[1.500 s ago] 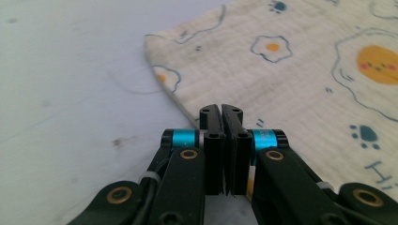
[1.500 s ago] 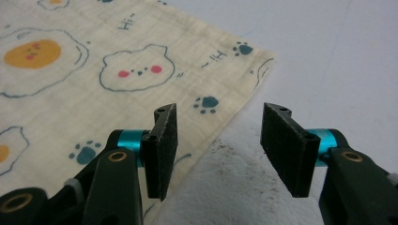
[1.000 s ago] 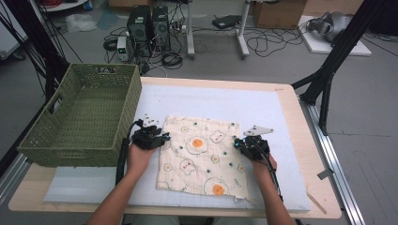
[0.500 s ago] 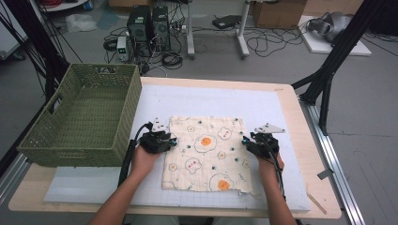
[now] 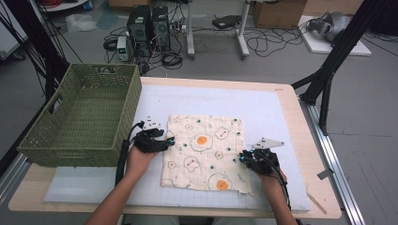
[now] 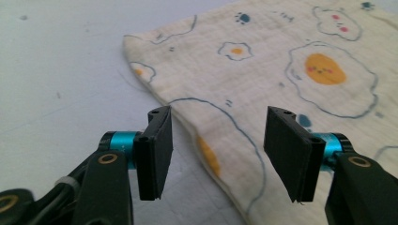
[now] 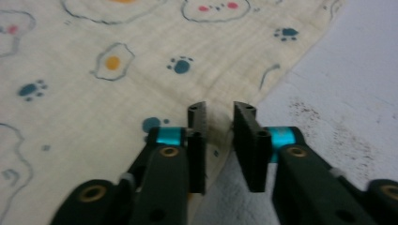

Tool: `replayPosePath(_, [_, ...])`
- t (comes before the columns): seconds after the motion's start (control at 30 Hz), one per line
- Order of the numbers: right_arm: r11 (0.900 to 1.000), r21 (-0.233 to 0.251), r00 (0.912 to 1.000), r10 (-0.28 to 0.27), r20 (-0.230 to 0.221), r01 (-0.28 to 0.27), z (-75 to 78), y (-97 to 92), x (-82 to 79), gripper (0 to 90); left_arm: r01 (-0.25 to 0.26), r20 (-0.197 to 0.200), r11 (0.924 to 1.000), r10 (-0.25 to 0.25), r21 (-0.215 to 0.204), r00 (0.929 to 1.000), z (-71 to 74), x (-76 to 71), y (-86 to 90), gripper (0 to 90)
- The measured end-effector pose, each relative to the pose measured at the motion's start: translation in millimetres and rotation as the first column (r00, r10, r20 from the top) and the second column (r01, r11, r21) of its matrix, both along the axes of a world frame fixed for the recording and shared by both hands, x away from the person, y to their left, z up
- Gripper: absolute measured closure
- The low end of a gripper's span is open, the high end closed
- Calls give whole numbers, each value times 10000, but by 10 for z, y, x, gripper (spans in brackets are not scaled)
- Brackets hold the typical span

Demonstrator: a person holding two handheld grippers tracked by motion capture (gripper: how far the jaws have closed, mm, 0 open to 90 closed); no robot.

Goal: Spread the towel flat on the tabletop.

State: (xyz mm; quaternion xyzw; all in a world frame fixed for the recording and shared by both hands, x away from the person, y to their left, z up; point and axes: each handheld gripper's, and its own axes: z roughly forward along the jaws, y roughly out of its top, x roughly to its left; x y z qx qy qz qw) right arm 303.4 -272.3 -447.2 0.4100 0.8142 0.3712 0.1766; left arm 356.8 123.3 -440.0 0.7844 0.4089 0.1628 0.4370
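A cream cloth (image 5: 202, 150) printed with fried eggs and paw marks lies spread on the white mat (image 5: 211, 101). My left gripper (image 5: 171, 140) is at the cloth's left edge. Its jaws have just been opening and stand wide apart (image 6: 216, 140), with the cloth (image 6: 263, 61) edge running under the gap, untouched. My right gripper (image 5: 241, 157) is at the right edge near the front corner. Its jaws (image 7: 219, 140) have just been closing to a narrow gap, with the cloth (image 7: 117, 70) edge lying between them.
A green woven basket (image 5: 70, 154) stands at the table's left, close to my left hand. The mat covers most of the wooden table (image 5: 300, 122). Cables, computer cases and black stand legs are on the floor beyond the table.
My right gripper has shifted right and then nearer to the person along the cloth's edge. The cloth now lies squarer. The left hand has stayed about where it was.
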Motion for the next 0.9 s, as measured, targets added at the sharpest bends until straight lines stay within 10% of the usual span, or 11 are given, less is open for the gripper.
replayPosePath(0.1, [9980,-589,9995,-236,217,248,26,-35,-13,849,237,120,9996,-236,-148,9997,51,-50,21,400])
replayPosePath(0.43, [9911,525,9844,-1279,1213,1223,203,-266,-186,342,413,474,9915,-357,-1237,9982,69,-232,144,200])
replayPosePath(0.7, [9950,400,9766,-972,1919,912,309,-345,-386,133,644,1181,9763,-405,-2068,9922,142,-369,200,187])
replayPosePath(0.9, [9956,468,9719,-899,2175,816,341,-344,-409,117,932,1566,9770,-632,-1920,9856,192,-459,219,187])
